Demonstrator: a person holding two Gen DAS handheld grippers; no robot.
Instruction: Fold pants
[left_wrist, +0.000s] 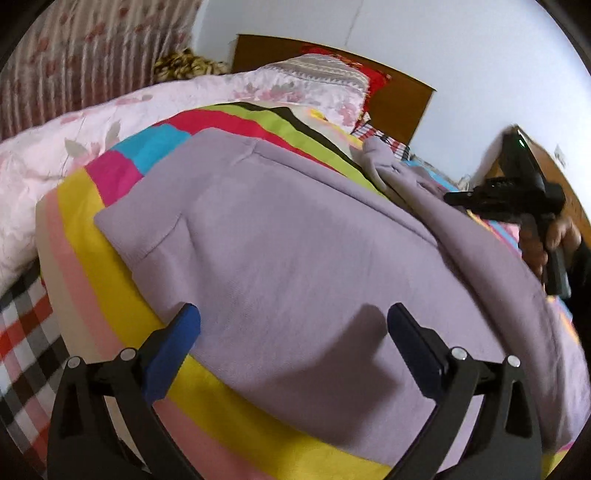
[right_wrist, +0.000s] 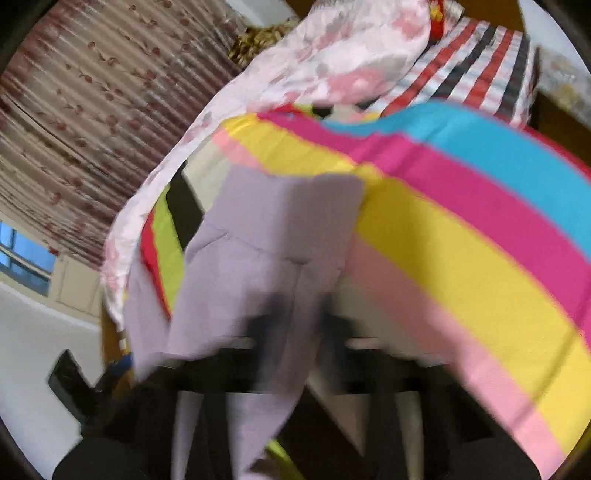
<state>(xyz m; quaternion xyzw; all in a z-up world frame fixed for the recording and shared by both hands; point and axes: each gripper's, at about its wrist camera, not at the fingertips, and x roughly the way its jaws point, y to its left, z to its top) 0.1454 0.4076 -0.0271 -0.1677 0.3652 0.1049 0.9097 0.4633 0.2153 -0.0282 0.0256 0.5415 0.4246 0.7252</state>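
Lilac pants (left_wrist: 295, 236) lie spread on a striped multicolour bedsheet (left_wrist: 88, 236). My left gripper (left_wrist: 293, 321) is open and empty, its blue-padded fingers (left_wrist: 177, 343) hovering over the near part of the pants. My right gripper (left_wrist: 480, 201) shows at the right of the left wrist view, holding a lifted leg end of the pants (left_wrist: 391, 162). In the blurred right wrist view the pants (right_wrist: 273, 258) hang from between the right gripper's (right_wrist: 295, 317) dark fingers, which are shut on the fabric.
A pink floral quilt (left_wrist: 74, 147) is bunched at the left and back of the bed. A plaid blanket (left_wrist: 26, 332) lies at the lower left. A wooden headboard (left_wrist: 399, 96) and striped curtain (left_wrist: 74, 55) stand behind.
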